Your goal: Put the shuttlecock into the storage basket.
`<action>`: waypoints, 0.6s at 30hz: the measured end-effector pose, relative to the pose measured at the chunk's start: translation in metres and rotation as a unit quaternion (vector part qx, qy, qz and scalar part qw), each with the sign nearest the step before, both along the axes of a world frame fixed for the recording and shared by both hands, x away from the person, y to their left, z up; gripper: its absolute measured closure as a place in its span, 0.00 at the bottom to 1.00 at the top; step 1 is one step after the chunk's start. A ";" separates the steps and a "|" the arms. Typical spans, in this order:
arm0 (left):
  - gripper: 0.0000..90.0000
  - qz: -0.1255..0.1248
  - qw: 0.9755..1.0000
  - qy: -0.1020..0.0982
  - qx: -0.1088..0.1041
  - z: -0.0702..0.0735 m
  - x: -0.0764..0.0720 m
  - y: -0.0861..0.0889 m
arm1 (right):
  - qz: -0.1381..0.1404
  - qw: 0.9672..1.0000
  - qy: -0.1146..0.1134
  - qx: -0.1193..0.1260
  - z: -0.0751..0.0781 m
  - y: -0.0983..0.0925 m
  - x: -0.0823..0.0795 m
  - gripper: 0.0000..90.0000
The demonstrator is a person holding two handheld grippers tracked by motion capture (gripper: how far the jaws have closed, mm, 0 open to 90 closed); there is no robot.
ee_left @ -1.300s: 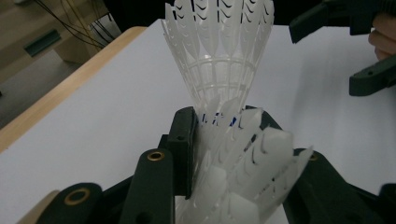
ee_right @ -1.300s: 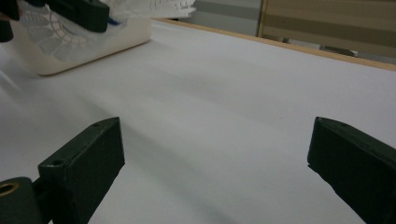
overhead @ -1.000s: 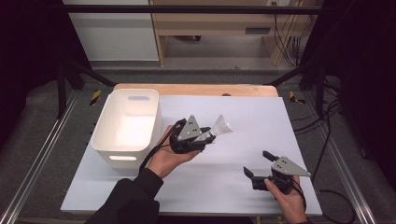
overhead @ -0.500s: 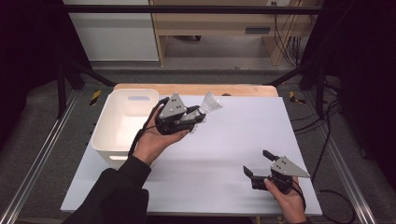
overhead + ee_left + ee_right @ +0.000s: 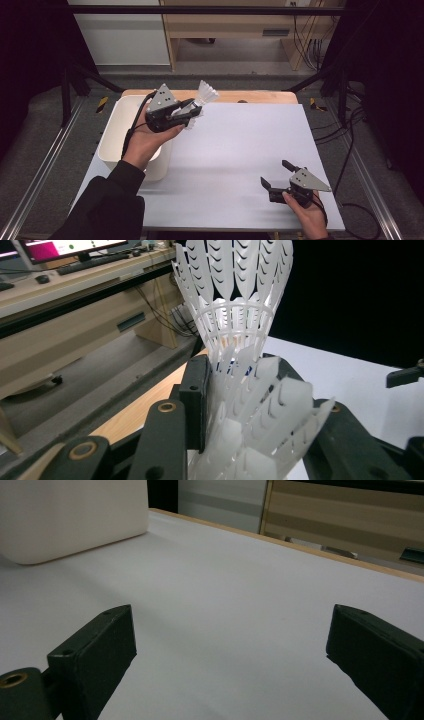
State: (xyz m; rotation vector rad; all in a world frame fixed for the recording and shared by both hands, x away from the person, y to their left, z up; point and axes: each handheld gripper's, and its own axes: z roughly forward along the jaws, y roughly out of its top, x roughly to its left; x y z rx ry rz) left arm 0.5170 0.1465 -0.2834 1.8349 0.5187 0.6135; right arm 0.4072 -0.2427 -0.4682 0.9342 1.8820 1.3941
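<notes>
Gripping a stack of white plastic shuttlecocks (image 5: pixel 199 102), the left gripper (image 5: pixel 191 111) hangs in the air at about ten o'clock from the table's middle, over the near right edge of a white rectangular plastic bin (image 5: pixel 111 145). In the left gripper view its two black jaws press on the lower shuttlecock skirts (image 5: pixel 260 410) from both sides, while the upper skirt fans out toward twelve o'clock, past the jaw tips. The person's left hand (image 5: pixel 145 140), in a black sleeve, carries the gripper from below, and a grey three-cornered plate sits on top of it.

At about five o'clock on the white table top (image 5: pixel 240 150), the right gripper (image 5: pixel 274 175) rests low in the person's right hand (image 5: pixel 306 210). Its jaws stand wide apart with bare table surface between them, as the right gripper view shows, pointing toward ten o'clock. The two grippers are well apart. The bin stands on the table's left side, at nine o'clock, touching nothing but the table.
</notes>
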 end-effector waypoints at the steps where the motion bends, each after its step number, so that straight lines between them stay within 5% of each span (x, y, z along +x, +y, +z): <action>1: 0.72 0.003 1.000 0.000 -0.003 0.001 0.001 0.003 | 0.000 1.000 0.000 0.000 0.000 0.000 0.000 0.06; 18: 0.72 0.051 0.998 -0.002 -0.048 0.007 0.019 0.047 | 0.000 1.000 -0.003 0.000 0.000 0.000 0.000 0.07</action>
